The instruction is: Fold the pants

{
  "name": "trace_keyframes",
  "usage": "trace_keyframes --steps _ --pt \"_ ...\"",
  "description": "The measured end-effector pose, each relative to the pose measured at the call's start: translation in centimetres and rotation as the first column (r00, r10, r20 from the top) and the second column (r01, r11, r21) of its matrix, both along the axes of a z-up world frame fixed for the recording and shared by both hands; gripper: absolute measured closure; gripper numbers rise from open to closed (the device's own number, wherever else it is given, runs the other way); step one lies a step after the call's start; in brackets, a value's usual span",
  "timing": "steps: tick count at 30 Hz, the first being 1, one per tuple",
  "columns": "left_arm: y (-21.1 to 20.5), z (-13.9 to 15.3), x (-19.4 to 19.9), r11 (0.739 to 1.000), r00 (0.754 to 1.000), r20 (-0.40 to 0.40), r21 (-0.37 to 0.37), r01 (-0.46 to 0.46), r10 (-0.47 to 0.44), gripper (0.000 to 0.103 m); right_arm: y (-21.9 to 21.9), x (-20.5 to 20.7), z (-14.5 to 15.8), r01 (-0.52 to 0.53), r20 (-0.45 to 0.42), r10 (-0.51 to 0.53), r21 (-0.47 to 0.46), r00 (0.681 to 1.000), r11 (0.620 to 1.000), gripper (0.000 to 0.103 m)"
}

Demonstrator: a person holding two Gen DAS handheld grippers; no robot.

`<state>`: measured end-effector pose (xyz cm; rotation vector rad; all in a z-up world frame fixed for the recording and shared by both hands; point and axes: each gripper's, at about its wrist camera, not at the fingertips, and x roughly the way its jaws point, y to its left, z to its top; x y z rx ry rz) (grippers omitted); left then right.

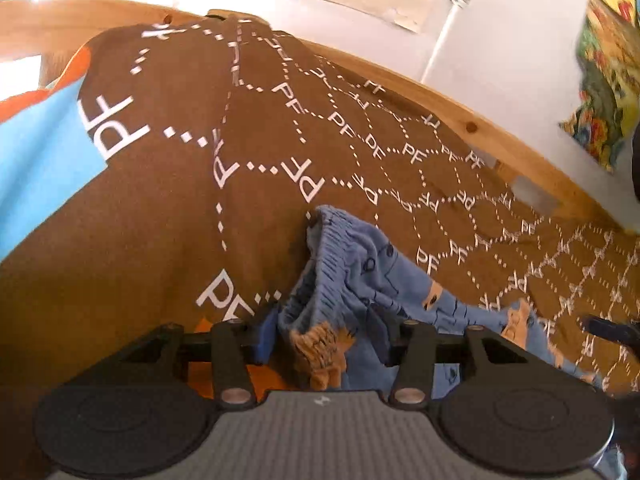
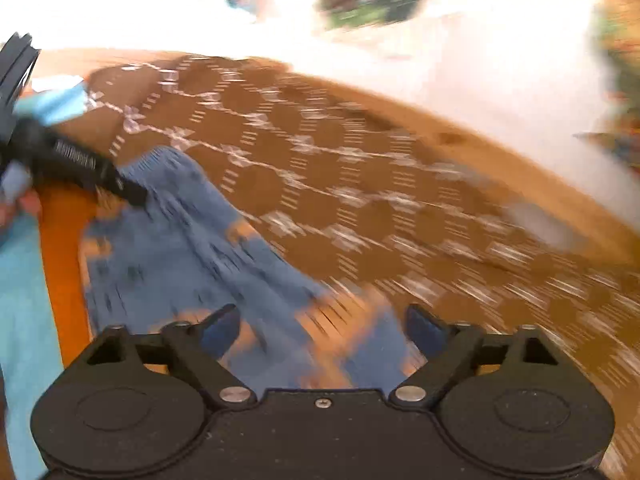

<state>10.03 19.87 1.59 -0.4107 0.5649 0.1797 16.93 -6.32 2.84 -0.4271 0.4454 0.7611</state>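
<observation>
Small blue pants [image 1: 360, 272] with orange bear prints lie on a brown bedspread with white "PF" lettering [image 1: 180, 184]. In the left wrist view the elastic waistband stands bunched between the fingers of my left gripper [image 1: 324, 340], whose jaws stand apart around the cloth. In the blurred right wrist view the pants [image 2: 192, 236] stretch from my open right gripper [image 2: 324, 328] toward the left gripper [image 2: 80, 172] at the far left; the right jaws are spread above the fabric.
A wooden bed frame [image 1: 472, 120] runs along the far side below a white wall with colourful posters [image 1: 604, 72]. A light blue and orange cloth [image 1: 40, 148] lies at the left, also in the right wrist view [image 2: 24, 280].
</observation>
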Motion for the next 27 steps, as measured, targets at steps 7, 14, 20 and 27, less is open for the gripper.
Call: trace_keyframes --steps 7,14,20,27 --pt "1.3 -0.5 0.1 0.999 1.0 -0.008 -0.029 0.029 -0.029 0.073 10.0 8.4 -0.1 -0.294 -0.242 0.288 0.01 0.927 0.956 0.03" --pt "-1.4 1.3 -0.1 0.988 1.0 -0.007 0.151 0.02 -0.019 0.085 12.5 7.4 0.1 -0.301 -0.15 0.296 -0.011 0.943 0.954 0.093" --pt "-1.7 0.7 1.0 0.986 0.998 -0.051 0.164 -0.01 0.019 0.07 13.0 8.0 -1.6 -0.216 -0.154 0.204 -0.067 0.967 0.974 0.075" --pt "0.1 -0.3 -0.6 0.999 0.999 0.025 0.022 0.023 -0.024 0.051 6.9 4.3 2.4 -0.06 -0.057 0.059 -0.013 0.997 0.998 0.038"
